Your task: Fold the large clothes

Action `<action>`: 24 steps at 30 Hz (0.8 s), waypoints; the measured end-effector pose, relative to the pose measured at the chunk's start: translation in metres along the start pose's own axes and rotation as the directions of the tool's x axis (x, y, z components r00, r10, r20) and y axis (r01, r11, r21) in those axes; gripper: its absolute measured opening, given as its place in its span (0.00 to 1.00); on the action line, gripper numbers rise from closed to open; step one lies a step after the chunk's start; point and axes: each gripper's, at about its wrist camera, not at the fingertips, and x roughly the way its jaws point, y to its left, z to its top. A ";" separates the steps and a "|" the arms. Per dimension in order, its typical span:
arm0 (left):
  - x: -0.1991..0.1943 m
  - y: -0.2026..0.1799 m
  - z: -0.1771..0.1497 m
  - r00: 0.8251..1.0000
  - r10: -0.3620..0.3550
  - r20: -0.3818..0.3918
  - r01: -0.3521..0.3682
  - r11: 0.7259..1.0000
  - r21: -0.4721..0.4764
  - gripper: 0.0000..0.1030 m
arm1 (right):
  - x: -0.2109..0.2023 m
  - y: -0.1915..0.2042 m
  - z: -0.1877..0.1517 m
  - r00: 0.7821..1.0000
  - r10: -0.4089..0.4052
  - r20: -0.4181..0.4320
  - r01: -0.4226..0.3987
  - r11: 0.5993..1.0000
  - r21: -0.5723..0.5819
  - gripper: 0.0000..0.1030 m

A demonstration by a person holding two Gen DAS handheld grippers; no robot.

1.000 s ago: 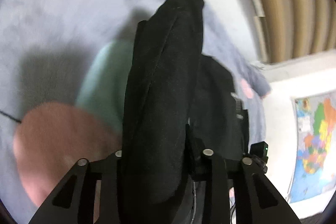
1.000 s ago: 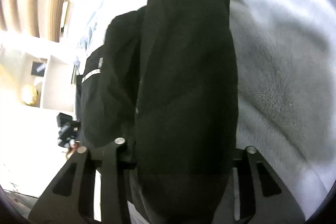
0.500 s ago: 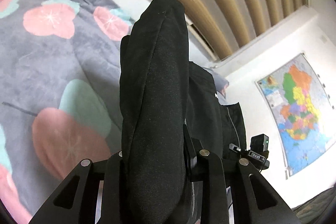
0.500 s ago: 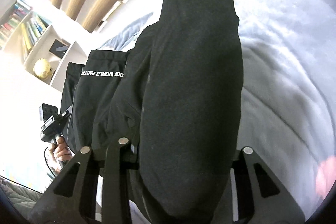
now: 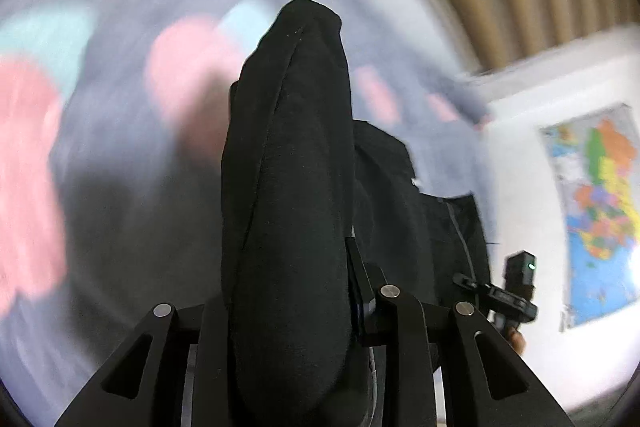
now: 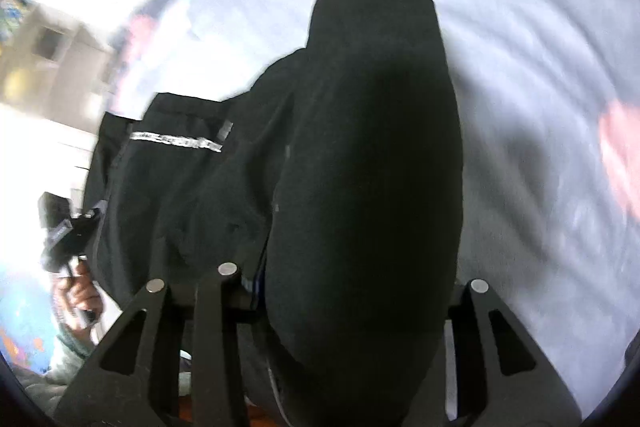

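- Left gripper (image 5: 288,307): jaws opening, thick bunch of black garment (image 5: 288,187) between them, fabric filling the gap.
- Right gripper (image 6: 352,307): jaws opening, same garment (image 6: 368,167) bunched between them.
- Garment spans both grippers, hanging above the floral blanket (image 5: 120,167).
- Wall map (image 5: 596,211) at right, blurred.

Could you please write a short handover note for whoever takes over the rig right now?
Left gripper: jaws opening, with a thick fold of the black garment between them.
Right gripper: jaws opening too, around another bunch of the same garment, which spans between both grippers with its white lettering strip showing.
The garment hangs lifted above the floral blanket; both views are blurred by motion.
Done: both ends picked up.
Left: lay it flat on the blanket, fold it, release.
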 end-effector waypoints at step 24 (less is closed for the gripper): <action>-0.053 -0.072 -0.037 0.945 0.288 0.153 -0.317 0.923 0.219 0.55 | -0.022 0.057 -0.027 0.960 -0.238 0.146 0.252 0.964 -0.089 0.77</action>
